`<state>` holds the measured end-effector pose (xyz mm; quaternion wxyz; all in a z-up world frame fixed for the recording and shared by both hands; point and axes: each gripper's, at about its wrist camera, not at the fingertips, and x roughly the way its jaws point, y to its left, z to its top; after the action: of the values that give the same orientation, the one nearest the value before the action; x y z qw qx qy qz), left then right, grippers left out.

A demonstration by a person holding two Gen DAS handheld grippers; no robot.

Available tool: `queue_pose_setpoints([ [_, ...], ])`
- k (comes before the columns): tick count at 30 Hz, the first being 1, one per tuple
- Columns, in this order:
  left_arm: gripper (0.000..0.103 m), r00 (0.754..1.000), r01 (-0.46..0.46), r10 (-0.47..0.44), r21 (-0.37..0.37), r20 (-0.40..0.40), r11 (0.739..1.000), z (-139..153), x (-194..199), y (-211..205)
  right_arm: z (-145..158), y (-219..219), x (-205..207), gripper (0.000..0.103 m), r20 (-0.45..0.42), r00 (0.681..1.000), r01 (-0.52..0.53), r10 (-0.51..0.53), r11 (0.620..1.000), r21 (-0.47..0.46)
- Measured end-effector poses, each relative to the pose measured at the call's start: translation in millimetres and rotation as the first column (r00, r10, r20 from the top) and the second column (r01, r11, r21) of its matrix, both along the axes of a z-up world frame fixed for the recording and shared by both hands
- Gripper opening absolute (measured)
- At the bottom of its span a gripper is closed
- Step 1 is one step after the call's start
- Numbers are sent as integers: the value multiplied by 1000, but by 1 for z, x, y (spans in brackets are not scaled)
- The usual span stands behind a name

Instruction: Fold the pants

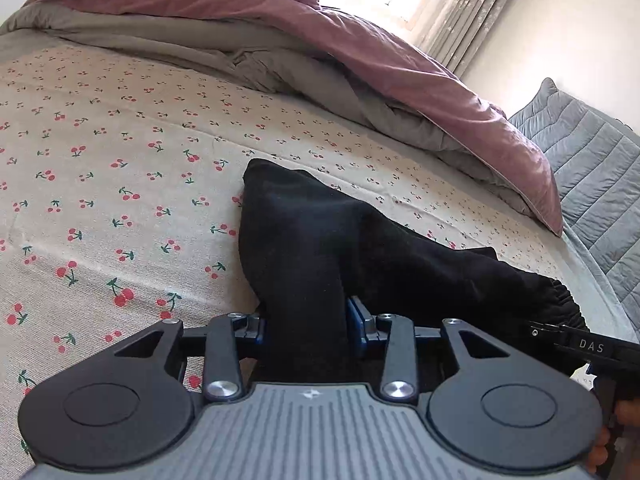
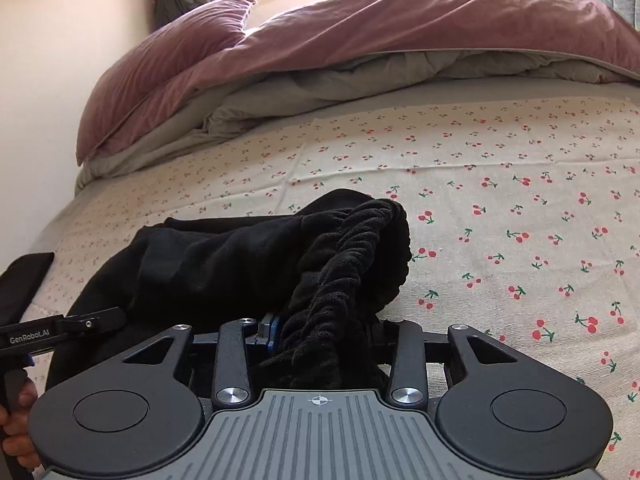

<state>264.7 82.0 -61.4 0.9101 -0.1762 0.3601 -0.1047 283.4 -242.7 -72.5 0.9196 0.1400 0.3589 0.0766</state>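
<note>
Black pants (image 1: 320,232) lie bunched on the cherry-print bed sheet (image 1: 120,140). My left gripper (image 1: 306,326) is shut on a thick fold of the black cloth, which rises from between its blue pads. In the right wrist view my right gripper (image 2: 320,334) is shut on the gathered elastic waistband (image 2: 352,248) of the pants (image 2: 208,264). The cloth hides most of the fingertips in both views. The right gripper's body (image 1: 588,346) shows at the right edge of the left wrist view, and the left gripper's body (image 2: 60,328) at the left edge of the right wrist view.
A mauve and grey duvet (image 1: 360,48) is heaped along the far side of the bed. A grey quilted cover (image 1: 592,152) lies past the bed's right edge. A curtain (image 1: 468,8) and a bright window are behind. Bare sheet (image 2: 520,200) spreads around the pants.
</note>
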Motion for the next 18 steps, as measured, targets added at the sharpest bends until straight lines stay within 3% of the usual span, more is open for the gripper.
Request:
queue_pose_setpoints([
  [3, 38, 1000, -5, 5, 14, 0, 1000, 2, -2, -1, -2, -7, 0, 44, -19, 1000, 18, -17, 999, 45],
  [9, 42, 999, -38, 37, 104, 11, 994, 16, -8, -3, 12, -2, -18, 57, 5, 1000, 21, -21, 1000, -9],
  [18, 42, 997, -78, 73, 212, 30, 974, 35, -27, -5, 37, -6, -50, 59, 24, 999, 44, -43, 997, -57],
])
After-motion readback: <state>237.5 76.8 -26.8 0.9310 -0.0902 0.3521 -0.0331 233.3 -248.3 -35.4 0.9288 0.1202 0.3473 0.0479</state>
